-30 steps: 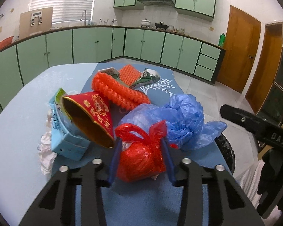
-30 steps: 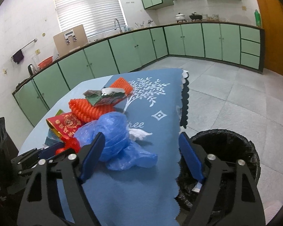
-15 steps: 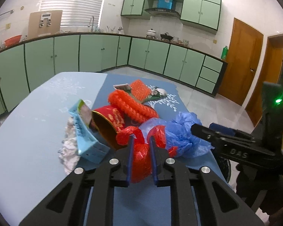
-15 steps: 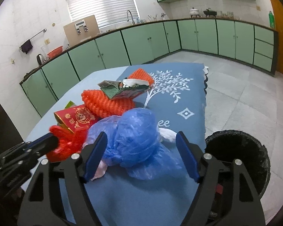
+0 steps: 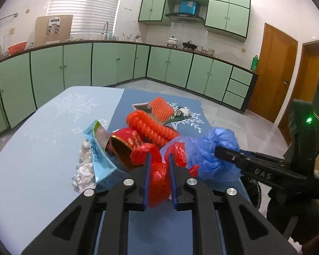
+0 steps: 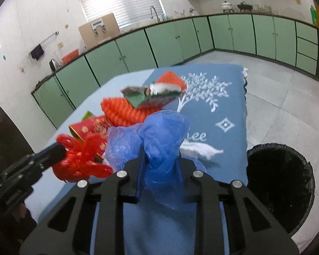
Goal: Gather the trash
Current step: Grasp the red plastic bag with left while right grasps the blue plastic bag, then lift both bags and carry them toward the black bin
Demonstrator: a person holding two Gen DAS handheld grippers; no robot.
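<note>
Two claws, each now closed on a piece of trash. The left claw (image 5: 158,163) clamps the knotted red plastic bag (image 5: 159,182), squeezed narrow between its blue pads; a second ago those pads stood apart on either side of the bag. The right claw (image 6: 159,161) has just been closing and now pinches the blue plastic bag (image 6: 161,146), which half a second ago sat loose between wide jaws. Both bags appear gripped and ready, in my judgement, to be carried off the tabletop (image 5: 32,159). Remaining litter: orange foam netting (image 5: 151,127), a red paper cup (image 5: 125,146), a light blue carton (image 5: 100,157), crumpled tissue (image 5: 83,174). The black-lined bin (image 6: 280,182), on the floor just beside the tabletop edge, shows only dark liner; any contents cannot be made out.
</note>
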